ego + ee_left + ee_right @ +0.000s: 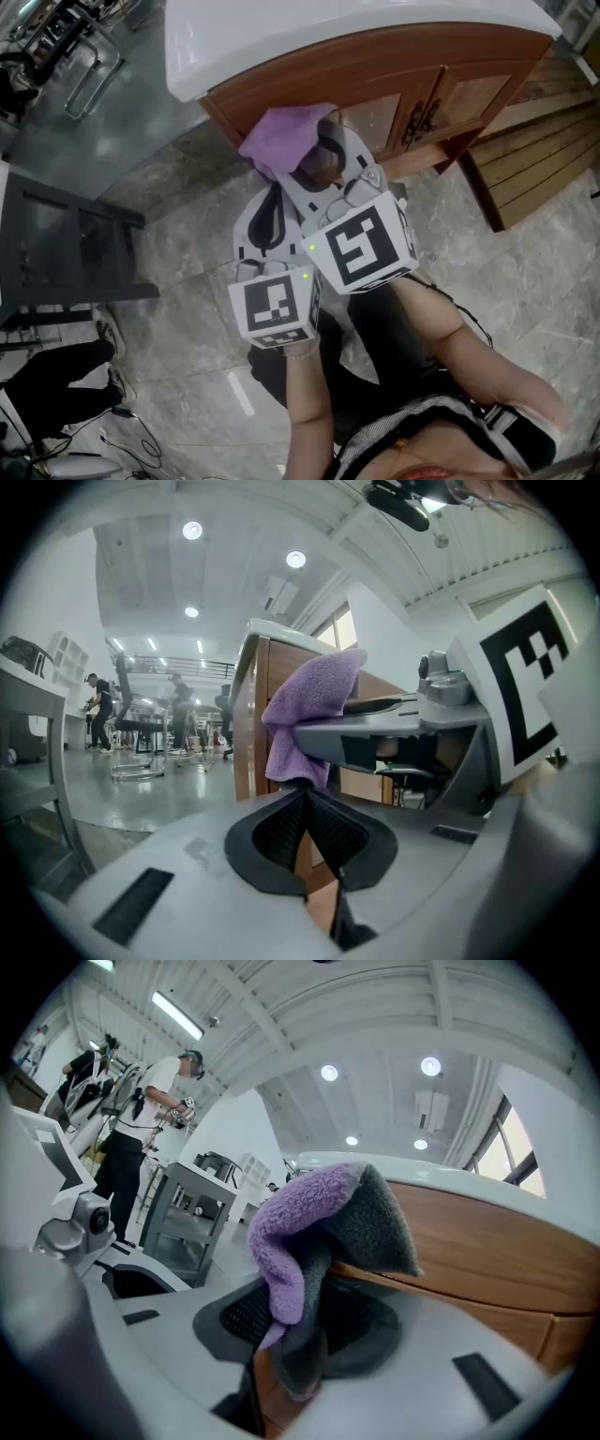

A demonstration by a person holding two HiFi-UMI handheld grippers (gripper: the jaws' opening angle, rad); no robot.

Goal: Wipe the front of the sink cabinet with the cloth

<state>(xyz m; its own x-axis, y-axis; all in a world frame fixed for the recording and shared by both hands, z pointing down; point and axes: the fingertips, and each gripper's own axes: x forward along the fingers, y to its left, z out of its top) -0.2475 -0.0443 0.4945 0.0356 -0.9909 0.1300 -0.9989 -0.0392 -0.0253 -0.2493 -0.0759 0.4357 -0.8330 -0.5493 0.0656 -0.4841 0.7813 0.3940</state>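
Observation:
The wooden sink cabinet [394, 84] stands under a white sink top [328, 33] at the top of the head view. My right gripper [319, 150] is shut on a purple and grey cloth [284, 134], which it holds at the cabinet's left front corner. In the right gripper view the cloth [309, 1232] bunches up out of the jaws, with the cabinet front [497, 1260] just behind it. My left gripper [272, 194] hangs just below and left of the right one, shut on nothing. In its own view the cloth [309, 710] shows just beyond the closed jaws.
A dark grey metal table [56, 244] stands on the left. Wooden boards [534, 150] lie on the floor right of the cabinet. A person's legs and shoes [66, 375] and cables are at lower left. A metal frame [84, 47] sits at upper left.

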